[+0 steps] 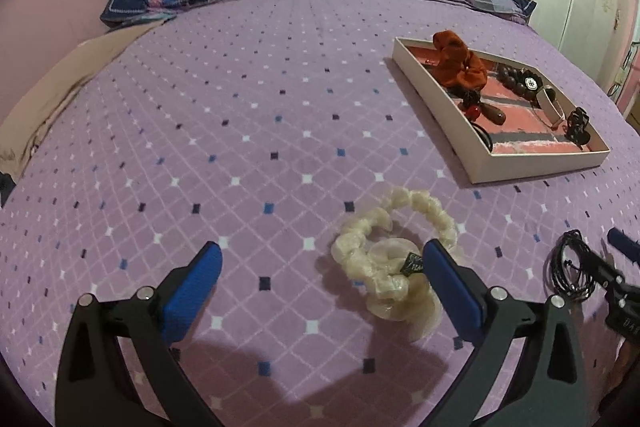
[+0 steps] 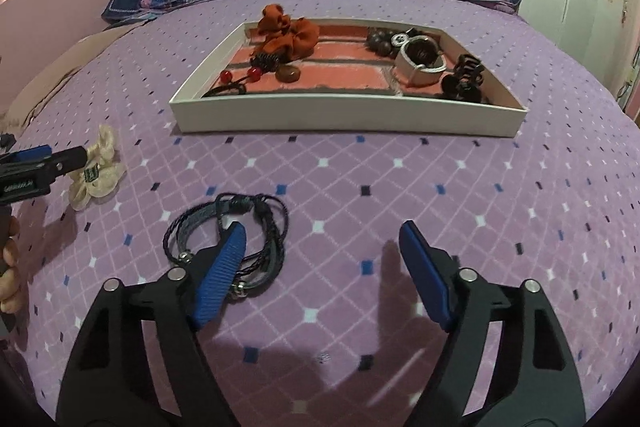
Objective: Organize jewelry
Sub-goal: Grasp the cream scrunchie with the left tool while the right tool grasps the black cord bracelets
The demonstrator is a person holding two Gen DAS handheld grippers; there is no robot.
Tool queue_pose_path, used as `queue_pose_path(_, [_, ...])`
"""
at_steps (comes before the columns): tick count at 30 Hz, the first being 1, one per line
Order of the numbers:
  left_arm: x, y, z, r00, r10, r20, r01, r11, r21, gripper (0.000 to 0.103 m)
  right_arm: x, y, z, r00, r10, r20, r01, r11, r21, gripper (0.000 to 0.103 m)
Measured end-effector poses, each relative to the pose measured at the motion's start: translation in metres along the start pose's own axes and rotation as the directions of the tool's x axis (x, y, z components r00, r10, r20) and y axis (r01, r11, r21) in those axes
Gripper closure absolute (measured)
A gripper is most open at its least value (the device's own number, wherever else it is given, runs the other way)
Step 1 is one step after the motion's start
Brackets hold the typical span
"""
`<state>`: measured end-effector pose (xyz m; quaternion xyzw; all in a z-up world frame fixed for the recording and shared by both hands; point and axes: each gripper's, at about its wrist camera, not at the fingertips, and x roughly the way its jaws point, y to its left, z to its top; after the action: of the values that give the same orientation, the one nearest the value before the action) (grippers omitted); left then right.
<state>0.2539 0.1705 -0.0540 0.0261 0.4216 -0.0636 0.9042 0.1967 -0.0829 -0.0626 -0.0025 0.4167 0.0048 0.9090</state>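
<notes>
Fingers wide on both grippers: left gripper (image 1: 322, 267) flanks cream scrunchie (image 1: 384, 259), right gripper (image 2: 322, 247) beside black bracelet (image 2: 228, 231). Pickup pending; next, close, carry to tray (image 2: 340, 117) in upper frame.

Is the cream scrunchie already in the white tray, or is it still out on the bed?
Out. The cream scrunchie lies on the purple bedspread, apart from the white tray, beside the open left claw.

Loads of bare bed (image 1: 200, 147) on the left. On the right the tray (image 2: 348, 115) blocks the far side; cream scrunchie (image 1: 384, 259) and black cords (image 2: 232, 231) clutter the near side.
</notes>
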Motion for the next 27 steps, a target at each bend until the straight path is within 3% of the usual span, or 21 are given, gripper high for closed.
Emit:
queue_pose_path(3, [0.007, 0.001, -0.002, 1.000, 0.004, -0.010, -0.004, 1.000, -0.012, 0.007, 0.004, 0.002, -0.004, 1.000, 0.004, -0.009, -0.004, 1.000, -0.001, 0.036])
queue_pose_path(6, [0.011, 0.002, -0.002, 1.000, -0.020, -0.020, 0.020, 1.000, -0.023, 0.025, 0.005, 0.004, -0.004, 1.000, 0.018, 0.000, -0.018, 1.000, -0.014, 0.046])
queue_pose_path(7, [0.012, 0.004, -0.002, 0.999, -0.027, -0.024, 0.027, 0.999, -0.030, 0.035, 0.005, 0.005, -0.003, 1.000, 0.030, 0.001, -0.030, 0.999, -0.020, 0.054])
queue_pose_path(11, [0.016, 0.005, -0.002, 1.000, -0.008, -0.027, 0.007, 0.999, -0.037, 0.056, 0.005, 0.004, 0.002, 0.998, 0.064, 0.004, -0.064, 0.998, -0.022, 0.087])
queue_pose_path(12, [0.016, 0.005, -0.001, 1.000, -0.011, -0.026, 0.010, 0.999, -0.034, 0.066, 0.006, 0.003, 0.004, 0.998, 0.068, 0.002, -0.068, 0.997, -0.021, 0.091])
queue_pose_path(16, [0.016, -0.001, 0.000, 1.000, -0.007, -0.025, 0.007, 1.000, -0.017, 0.089, 0.006, -0.007, 0.009, 0.996, 0.087, 0.008, -0.087, 0.996, -0.006, 0.093])
queue_pose_path(22, [0.009, -0.018, 0.006, 1.000, 0.009, -0.009, -0.009, 1.000, 0.024, 0.092, 0.001, -0.028, 0.014, 0.994, 0.104, 0.027, -0.104, 0.994, 0.017, 0.093])
queue_pose_path(27, [-0.012, -0.044, 0.020, 0.999, -0.009, 0.049, 0.007, 0.999, 0.037, 0.092, -0.005, -0.052, 0.026, 0.992, 0.112, 0.059, -0.114, 0.993, 0.035, 0.094])
